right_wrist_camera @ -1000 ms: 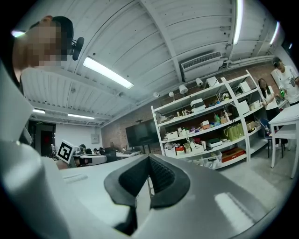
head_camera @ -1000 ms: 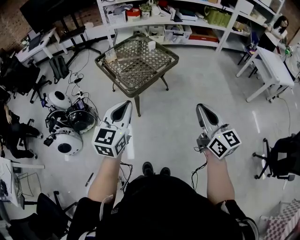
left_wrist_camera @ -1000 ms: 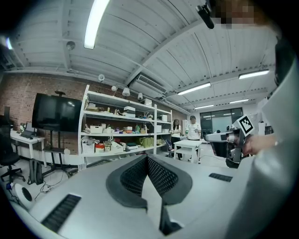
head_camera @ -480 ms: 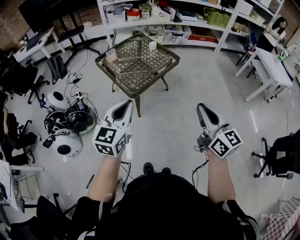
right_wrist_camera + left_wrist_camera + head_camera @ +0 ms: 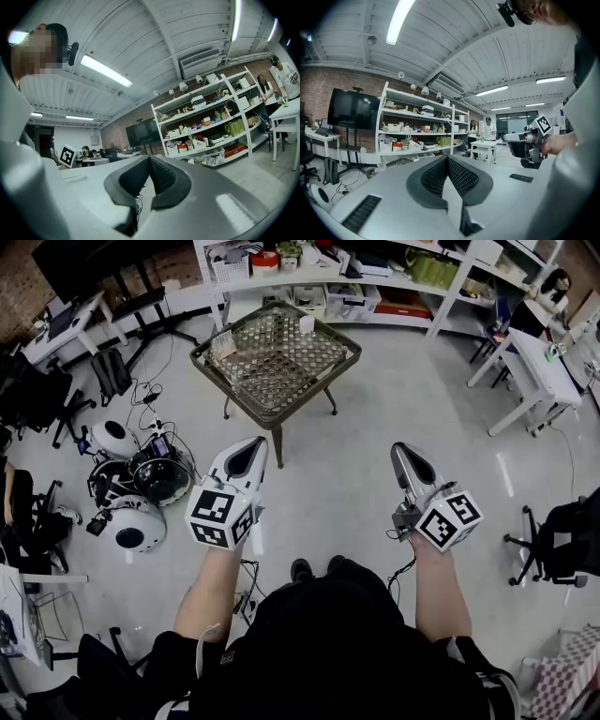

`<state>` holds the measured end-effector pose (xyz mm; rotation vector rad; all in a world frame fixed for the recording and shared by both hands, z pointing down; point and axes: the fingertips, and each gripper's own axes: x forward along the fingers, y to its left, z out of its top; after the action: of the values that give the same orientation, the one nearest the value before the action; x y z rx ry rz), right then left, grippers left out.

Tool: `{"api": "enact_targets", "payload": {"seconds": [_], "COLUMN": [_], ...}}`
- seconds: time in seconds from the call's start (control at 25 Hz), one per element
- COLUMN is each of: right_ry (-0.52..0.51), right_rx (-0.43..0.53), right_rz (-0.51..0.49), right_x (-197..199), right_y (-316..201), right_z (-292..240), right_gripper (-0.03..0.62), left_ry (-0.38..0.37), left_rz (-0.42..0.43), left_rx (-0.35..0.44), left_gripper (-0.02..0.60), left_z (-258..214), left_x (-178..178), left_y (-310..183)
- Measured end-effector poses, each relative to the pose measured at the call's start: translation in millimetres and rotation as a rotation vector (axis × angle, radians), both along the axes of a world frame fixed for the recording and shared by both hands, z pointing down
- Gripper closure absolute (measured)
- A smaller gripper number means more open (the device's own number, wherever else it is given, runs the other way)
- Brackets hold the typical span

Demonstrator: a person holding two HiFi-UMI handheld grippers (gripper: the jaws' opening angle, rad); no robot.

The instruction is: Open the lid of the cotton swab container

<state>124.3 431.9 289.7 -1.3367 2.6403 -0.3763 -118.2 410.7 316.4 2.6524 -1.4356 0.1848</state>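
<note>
So, the task is still at the approach stage. The white left gripper (image 5: 251, 454) and white right gripper (image 5: 405, 456) are both pressed together with nothing between the jaws. The cotton swab container is probably one of the two small pale items (image 5: 305, 326) on the brown-framed wire-mesh table (image 5: 275, 425), well ahead of both grippers, but they're too small to tell which. Next up, I reckon: walk in close, spread the jaws, steady the body, grab the lid.

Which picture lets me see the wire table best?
The head view: the wire table shows whole, from above. The left gripper view catches perhaps a thin edge; the right gripper view shows none.
</note>
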Motion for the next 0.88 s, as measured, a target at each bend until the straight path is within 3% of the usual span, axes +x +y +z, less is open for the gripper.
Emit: {"api": "enact_targets", "payload": {"seconds": [0.72,0.88], "right_ry": [-0.036,-0.050], "right_rx": [-0.024,-0.048], "right_rz": [-0.012,-0.013], "right_x": [-13,-4], "right_y": [2,-35], "right_z": [11,27], "right_gripper": [0.583,0.583], "left_ry": [-0.010,-0.014], "left_rz": [-0.006,-0.009], "left_rx": [-0.039,-0.057], "left_gripper": [0.577,0.577], "left_z": [8,20], "left_x": [-14,-6], "left_y": [7,-27]}}
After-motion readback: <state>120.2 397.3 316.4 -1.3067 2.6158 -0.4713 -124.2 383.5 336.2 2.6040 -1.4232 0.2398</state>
